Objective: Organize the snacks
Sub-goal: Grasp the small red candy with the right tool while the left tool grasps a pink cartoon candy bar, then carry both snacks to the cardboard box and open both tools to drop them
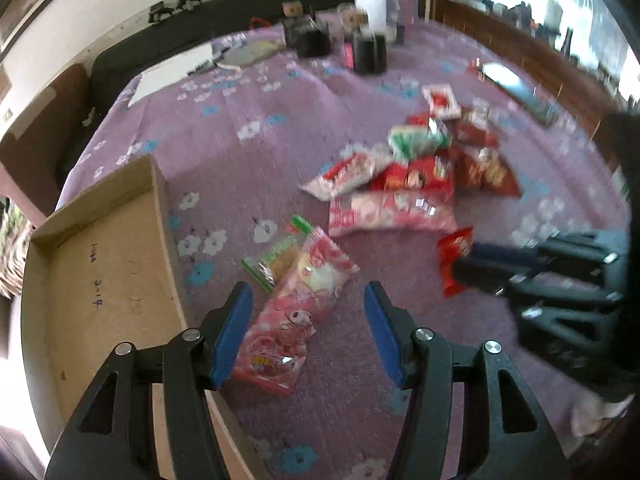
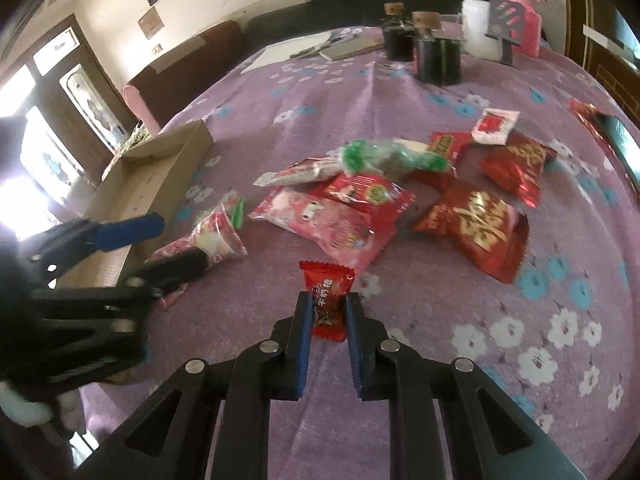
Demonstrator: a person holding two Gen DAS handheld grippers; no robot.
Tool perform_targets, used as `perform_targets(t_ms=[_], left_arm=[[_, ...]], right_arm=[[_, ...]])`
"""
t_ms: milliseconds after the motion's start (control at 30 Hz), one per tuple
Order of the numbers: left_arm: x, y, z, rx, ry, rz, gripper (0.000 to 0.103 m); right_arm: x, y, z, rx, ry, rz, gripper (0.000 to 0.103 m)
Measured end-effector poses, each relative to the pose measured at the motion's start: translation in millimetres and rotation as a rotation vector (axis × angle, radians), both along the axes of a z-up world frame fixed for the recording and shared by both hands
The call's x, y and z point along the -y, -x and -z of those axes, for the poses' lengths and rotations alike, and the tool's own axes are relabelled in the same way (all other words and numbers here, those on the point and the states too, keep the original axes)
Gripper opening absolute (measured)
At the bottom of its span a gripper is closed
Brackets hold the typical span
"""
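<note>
My left gripper (image 1: 308,300) is open just above a long pink snack packet (image 1: 296,312) that lies on the purple flowered cloth; the packet runs between the blue pads. A green-edged cracker packet (image 1: 278,258) lies beside it. My right gripper (image 2: 328,300) is shut on a small red candy packet (image 2: 328,296), held above the cloth; it also shows in the left wrist view (image 1: 454,258). An open shallow cardboard box (image 1: 108,280) stands left of the pink packet. A pile of red, pink and green snack packets (image 2: 400,200) lies further back.
Black jars (image 2: 436,60), a white container (image 2: 476,32), a pink bottle (image 2: 524,20) and papers (image 2: 288,52) stand at the table's far end. A dark sofa and wall are behind. A phone-like dark object (image 2: 616,140) lies at the right edge.
</note>
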State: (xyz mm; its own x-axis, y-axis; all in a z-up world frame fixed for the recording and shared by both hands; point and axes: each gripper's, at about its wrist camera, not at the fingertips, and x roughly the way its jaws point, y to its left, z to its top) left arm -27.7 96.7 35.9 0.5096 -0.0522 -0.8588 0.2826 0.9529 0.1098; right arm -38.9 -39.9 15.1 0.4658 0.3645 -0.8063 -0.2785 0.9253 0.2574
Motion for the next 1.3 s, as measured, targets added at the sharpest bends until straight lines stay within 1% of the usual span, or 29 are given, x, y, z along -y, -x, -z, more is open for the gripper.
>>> perform_targets(t_ms=[33, 67, 100, 167, 200, 300, 333, 433, 500, 567, 633, 700, 733, 800, 833, 867, 933, 967, 1033, 1133, 1233, 1300], left_arm=[[3.0, -1.1, 5.6, -0.016, -0.028, 0.003, 0.048], [5.1, -1.5, 9.5, -0.029, -0.044, 0.005, 0.036], [6.1, -1.4, 12.1, -0.041, -0.042, 0.005, 0.027], [4.7, 1.8, 7.7, -0.03, -0.032, -0.01, 0.025], [3.6, 3.9, 3.8, -0.019, -0.016, -0.016, 0.023], [-2.8, 14.5, -11.0, 0.006, 0.061, -0.028, 0.023], [-7.9, 19.5, -19.2, 0.011, 0.104, -0.028, 0.023], [-20.6, 26.4, -36.5, 0.01, 0.202, -0.038, 0.023], [-37.5, 28.5, -52.5, 0.002, 0.288, -0.057, 0.023], [-59.0, 28.1, -69.8, 0.007, 0.351, -0.085, 0.023], [-84.9, 23.0, -87.9, 0.026, 0.382, -0.121, 0.023], [-105.5, 12.3, -101.6, 0.031, 0.387, -0.159, 0.023], [-119.2, 4.8, -108.7, 0.04, 0.371, -0.187, 0.023], [-139.4, -11.4, -113.4, 0.057, 0.317, -0.236, 0.023], [-147.5, -19.5, -113.0, 0.057, 0.304, -0.257, 0.023], [-160.1, -31.2, -109.0, 0.048, 0.308, -0.283, 0.023], [-177.5, -49.5, -96.8, 0.032, 0.324, -0.32, 0.023], [-186.8, -59.5, -87.1, 0.028, 0.317, -0.349, 0.023], [-200.3, -72.2, -68.2, 0.013, 0.333, -0.386, 0.023], [-216.5, -89.0, -36.1, -0.032, 0.396, -0.423, 0.023], [-221.1, -94.1, -20.0, -0.054, 0.419, -0.438, 0.024], [-221.8, -95.2, -13.5, -0.063, 0.427, -0.437, 0.024]], right_arm=[[2.6, 0.7, -0.6, 0.0, -0.006, 0.0, 0.017], [4.7, 0.9, -0.1, 0.002, -0.014, 0.001, 0.017], [6.0, 1.3, -0.1, 0.003, -0.02, 0.001, 0.017], [7.2, 1.5, 0.0, 0.006, -0.033, 0.0, 0.017], [8.1, 2.1, -0.5, 0.009, -0.041, 0.0, 0.016], [9.7, 6.1, -3.9, 0.024, -0.061, -0.005, 0.016], [10.6, 8.0, -6.7, 0.033, -0.068, -0.007, 0.016], [10.5, 14.5, -20.7, 0.062, -0.095, -0.023, 0.016], [8.9, 16.9, -31.1, 0.074, -0.117, -0.037, 0.016], [4.6, 17.2, -43.9, 0.083, -0.144, -0.057, 0.016], [-4.9, 14.2, -61.9, 0.093, -0.181, -0.087, 0.016], [-17.7, 8.5, -78.2, 0.096, -0.221, -0.124, 0.016], [-24.9, 5.1, -85.5, 0.095, -0.238, -0.143, 0.016], [-45.0, -7.7, -102.5, 0.085, -0.284, -0.184, 0.016], [-59.4, -18.0, -110.0, 0.071, -0.314, -0.21, 0.016], [-70.2, -24.3, -113.4, 0.064, -0.326, -0.221, 0.016], [-98.2, -42.0, -116.2, 0.054, -0.327, -0.243, 0.016], [-117.0, -54.3, -113.1, 0.04, -0.318, -0.252, 0.016], [-145.3, -70.6, -99.7, 0.014, -0.281, -0.254, 0.016], [-182.4, -89.4, -73.6, -0.011, -0.202, -0.258, 0.016], [-204.6, -101.7, -49.5, -0.034, -0.148, -0.252, 0.016], [-211.8, -107.8, -36.7, -0.044, -0.12, -0.249, 0.016]])
